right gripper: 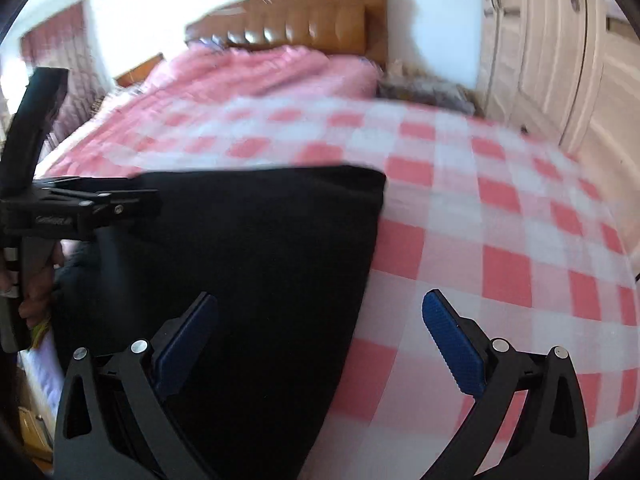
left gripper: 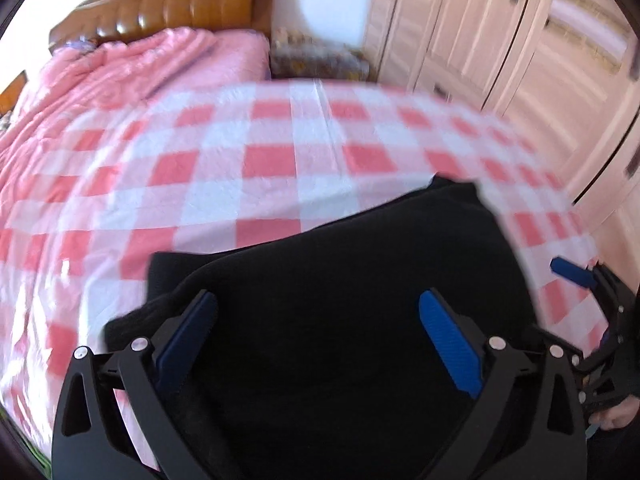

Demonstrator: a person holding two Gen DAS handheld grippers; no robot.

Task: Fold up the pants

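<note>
In the left wrist view, the left gripper [left gripper: 318, 312] is seen from behind with its jaws spread wide and nothing held between them; both blue pads [left gripper: 448, 344] hang over the pants [left gripper: 340, 280]. One pair of black pants is counted, lying folded in layers on the near part of the checked sheet [left gripper: 240, 152], with a lower layer showing at its left edge. At the right edge the right gripper [left gripper: 576, 276] is partly seen, one blue finger pointing over the sheet just beside the pants; whether its jaws are apart cannot be told from here. Beyond the sheet a pink quilt [left gripper: 120, 72] is bunched against one brown headboard [left gripper: 168, 4], and a wardrobe [left gripper: 500, 32] stands to the right, with a patterned item between bed and wardrobe too blurred to name. In the right wrist view, the right gripper [right gripper: 320, 312] is shown with its jaws wide apart and empty, the left pad over the pants [right gripper: 240, 260] and the right pad over the bare sheet [right gripper: 500, 220], the right edge of the pants running between them. The left gripper [right gripper: 80, 204] is seen side-on at the left, over the pants. The quilt [right gripper: 260, 76], headboard [right gripper: 300, 12] and wardrobe [right gripper: 560, 48] are seen behind, much blurred.
</note>
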